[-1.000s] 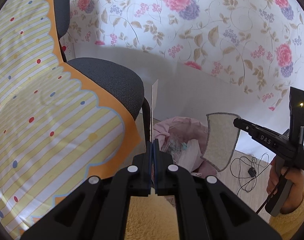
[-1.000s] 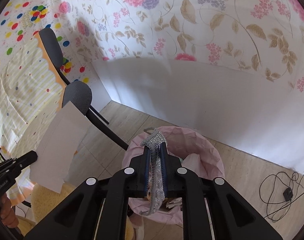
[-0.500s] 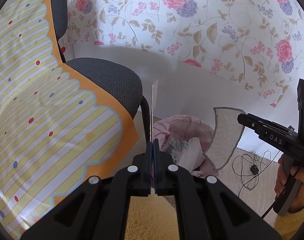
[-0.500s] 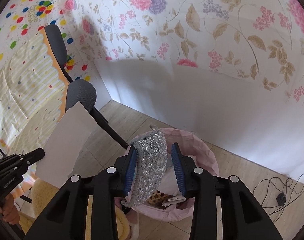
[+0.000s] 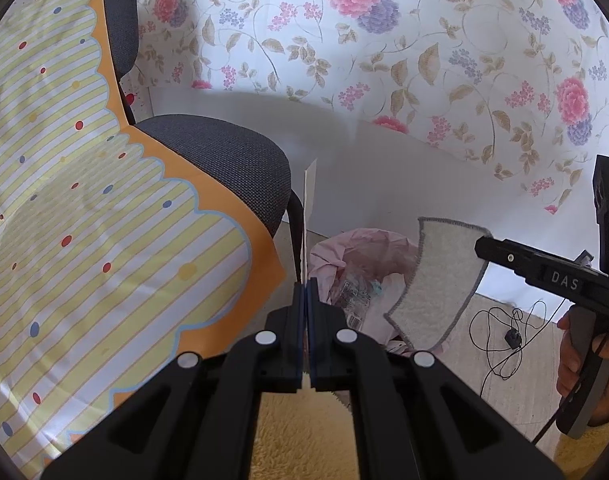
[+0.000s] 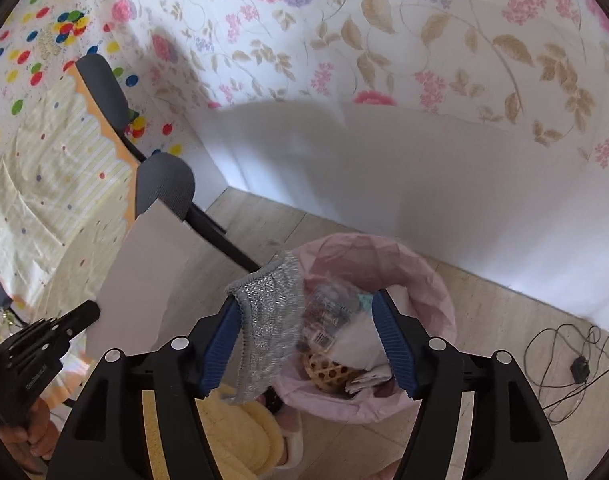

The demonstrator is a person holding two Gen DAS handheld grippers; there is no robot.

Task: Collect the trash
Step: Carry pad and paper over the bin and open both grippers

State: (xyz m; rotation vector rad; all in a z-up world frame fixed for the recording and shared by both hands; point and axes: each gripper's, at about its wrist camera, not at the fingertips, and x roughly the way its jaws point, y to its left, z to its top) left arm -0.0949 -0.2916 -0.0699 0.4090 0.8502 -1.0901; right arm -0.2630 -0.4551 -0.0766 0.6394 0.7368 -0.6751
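R gripper (image 6: 308, 344) jaws wide apart, scrub cloth (image 6: 270, 320) by its L jaw, over pink-lined bin (image 6: 432, 280). L gripper (image 5: 304, 308) clamped on card (image 5: 309, 216), beside bin.

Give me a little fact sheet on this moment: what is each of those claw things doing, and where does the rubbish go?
left gripper: shut on a sheet of white paper, held upright
right gripper: open wide above the bin
grey cloth pad: hanging against the right gripper's left finger, not clamped
trash bin: pink bag liner, on the floor by the wall
bin contents: wrappers and paper, already part full
nearby: grey chair, black cable on the floor
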